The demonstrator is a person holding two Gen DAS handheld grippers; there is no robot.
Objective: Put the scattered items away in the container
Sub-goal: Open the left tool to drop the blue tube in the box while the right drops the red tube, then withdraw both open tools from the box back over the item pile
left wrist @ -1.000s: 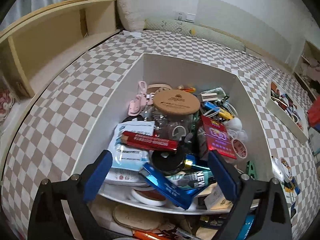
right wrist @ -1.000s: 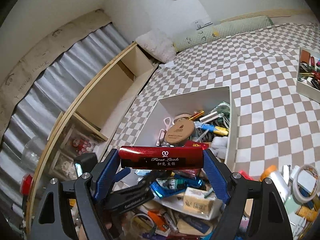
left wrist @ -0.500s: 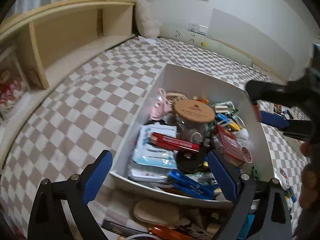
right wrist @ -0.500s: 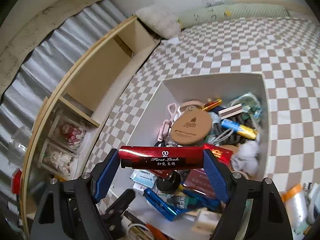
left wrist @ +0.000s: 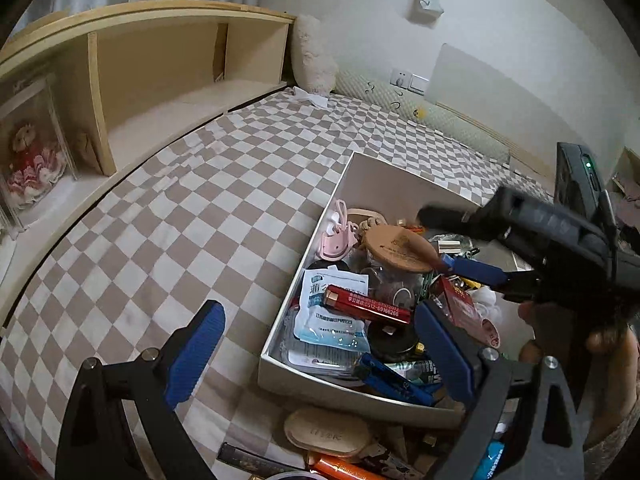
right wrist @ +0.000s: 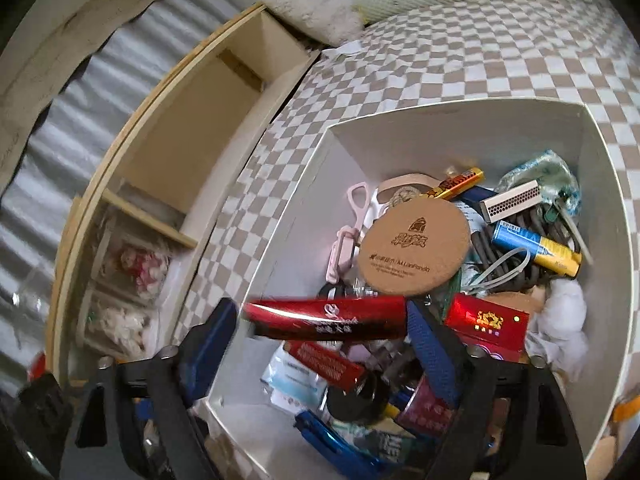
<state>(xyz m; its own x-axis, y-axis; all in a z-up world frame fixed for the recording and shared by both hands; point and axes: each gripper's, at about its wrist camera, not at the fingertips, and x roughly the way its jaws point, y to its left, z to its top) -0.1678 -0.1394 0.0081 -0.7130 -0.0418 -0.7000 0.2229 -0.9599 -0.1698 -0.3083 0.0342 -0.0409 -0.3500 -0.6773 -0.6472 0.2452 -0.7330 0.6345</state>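
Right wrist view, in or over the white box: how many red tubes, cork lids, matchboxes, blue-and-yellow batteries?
Red tubes: 2, upper red tube at the right gripper, lower red tube
Cork lid: 1
Matchbox: 1
Battery: 1
Total: 5

- Glossy red tube (right wrist: 326, 317), smooth, with bright reflections.
- Matt white box (right wrist: 452, 128), smooth card-like walls.
- Cork lid (right wrist: 414, 249), matt, fine-grained, printed.
- Shiny metallic battery (right wrist: 536, 249), blue and gold.
- Glossy plastic packet (left wrist: 328, 326), wrinkled.
- Checked cloth (left wrist: 192, 216), soft, matt.
- Pale wood shelf (left wrist: 160, 80), smooth.
- Matt black gripper (left wrist: 316, 344), textured blue pads (left wrist: 196, 350).
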